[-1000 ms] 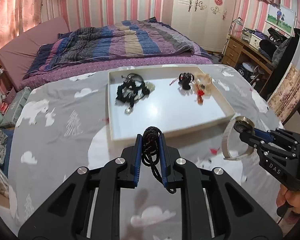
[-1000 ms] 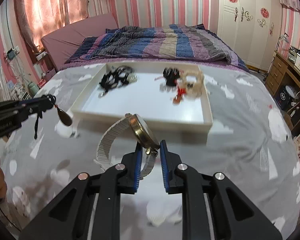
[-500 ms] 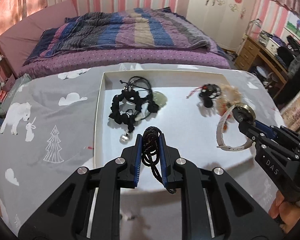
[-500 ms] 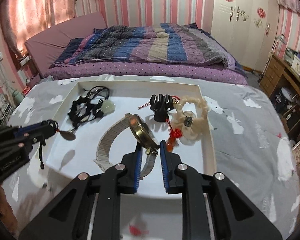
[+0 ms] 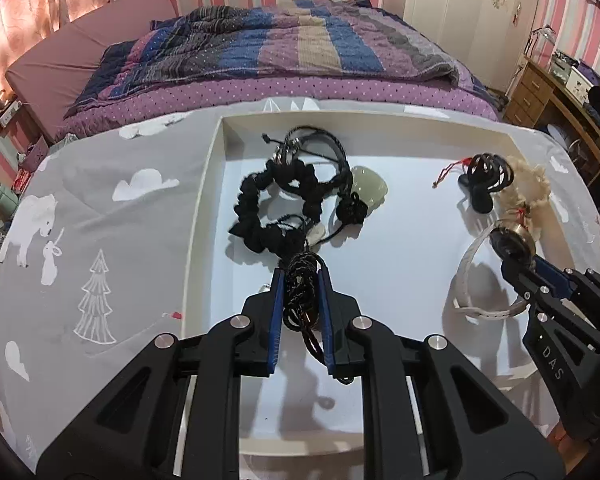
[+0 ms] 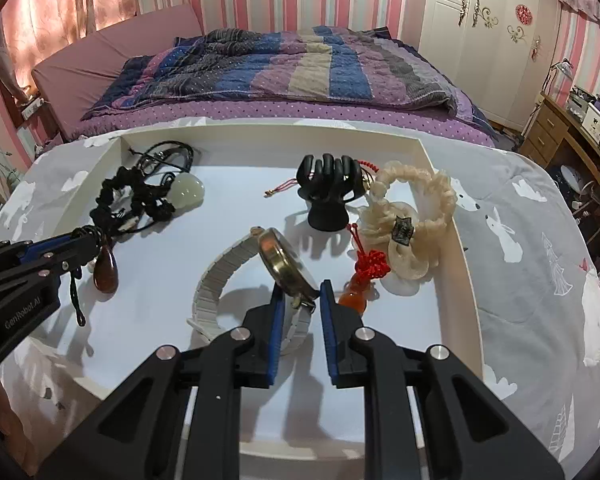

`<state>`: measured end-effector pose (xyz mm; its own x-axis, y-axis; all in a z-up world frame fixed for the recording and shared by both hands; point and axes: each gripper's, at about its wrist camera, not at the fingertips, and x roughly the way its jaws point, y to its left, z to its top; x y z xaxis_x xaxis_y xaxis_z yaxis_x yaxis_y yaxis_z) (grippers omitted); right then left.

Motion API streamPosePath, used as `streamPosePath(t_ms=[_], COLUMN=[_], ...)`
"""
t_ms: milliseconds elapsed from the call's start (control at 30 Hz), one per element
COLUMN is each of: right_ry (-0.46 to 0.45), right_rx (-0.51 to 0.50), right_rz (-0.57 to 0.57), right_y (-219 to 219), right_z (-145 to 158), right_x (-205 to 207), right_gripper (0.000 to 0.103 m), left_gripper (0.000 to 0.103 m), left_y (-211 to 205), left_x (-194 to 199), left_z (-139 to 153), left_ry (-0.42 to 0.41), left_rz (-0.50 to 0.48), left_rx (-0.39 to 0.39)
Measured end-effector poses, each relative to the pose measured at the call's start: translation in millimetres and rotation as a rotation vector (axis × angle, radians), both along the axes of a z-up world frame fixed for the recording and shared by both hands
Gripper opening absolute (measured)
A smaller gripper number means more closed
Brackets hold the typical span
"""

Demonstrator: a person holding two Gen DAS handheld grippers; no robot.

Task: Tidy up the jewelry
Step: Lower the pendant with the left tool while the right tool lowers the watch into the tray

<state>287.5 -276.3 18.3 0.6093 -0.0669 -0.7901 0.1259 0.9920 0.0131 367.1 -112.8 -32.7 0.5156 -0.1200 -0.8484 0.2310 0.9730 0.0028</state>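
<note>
Tray: shallow, white, rectangular, with low upright walls; it sits on a grey cloth printed with white trees, clouds and animals.
Tray, left end: a black ruffled scrunchie tangled with black braided cords, and a pale green, smooth, rounded stone pendant touching that tangle.
Tray, middle to right: a black plastic claw clip standing with its teeth up, a thin red cord trailing from behind it.
Tray, right end: a cream, fluffy scrunchie with a small dark ornament at its gathered part, lying just beside the right wall; a red knotted charm with an orange bead below it lies against the scrunchie.
Left gripper: over the tray's left half, jaws narrow and pinched on a black braided cord necklace.
Necklace: its cord bunches between the blue pads, with a loop hanging below; a glossy brown teardrop pendant dangles from it, long axis near vertical, blunt end down, just above the tray floor.
Right gripper: over the tray's middle, jaws narrow and gripping a wristwatch at the case edge.
Wristwatch: round brass-coloured case tilted on edge, face turned up and to the left; its white segmented band arcs out to the left, and the lower end touches the tray floor.
Behind: a bed with a striped quilt.
</note>
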Motion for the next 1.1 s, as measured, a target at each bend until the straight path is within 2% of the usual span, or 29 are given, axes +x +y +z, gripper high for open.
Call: streamPosePath(t_ms=[167,467,1000,1100], right_ry=[0.003,0.020,0.040,0.039], right_rx=[0.000,0.009,-0.007,-0.014], right_rz=[-0.004,-0.012,-0.009,-0.003], right_y=[1,-1,2,4], right_z=[-3,-14,-16,-16], right_x=[2,4,1,0], right_gripper=[0.018,0.018,0.020,0.021], left_gripper=[0.015,0.016,0.019,0.024], left_y=[-6,-6,-6,-4], left_x=[2,2,0,-1], left_z=[-9,-11,-12,-12], left_ry=[-0.003,-0.011,-0.021,-0.023], left_rz=[0.003,0.000,-0.013,-0.007], left_rx=[0.017,0.025,0.044,0.049])
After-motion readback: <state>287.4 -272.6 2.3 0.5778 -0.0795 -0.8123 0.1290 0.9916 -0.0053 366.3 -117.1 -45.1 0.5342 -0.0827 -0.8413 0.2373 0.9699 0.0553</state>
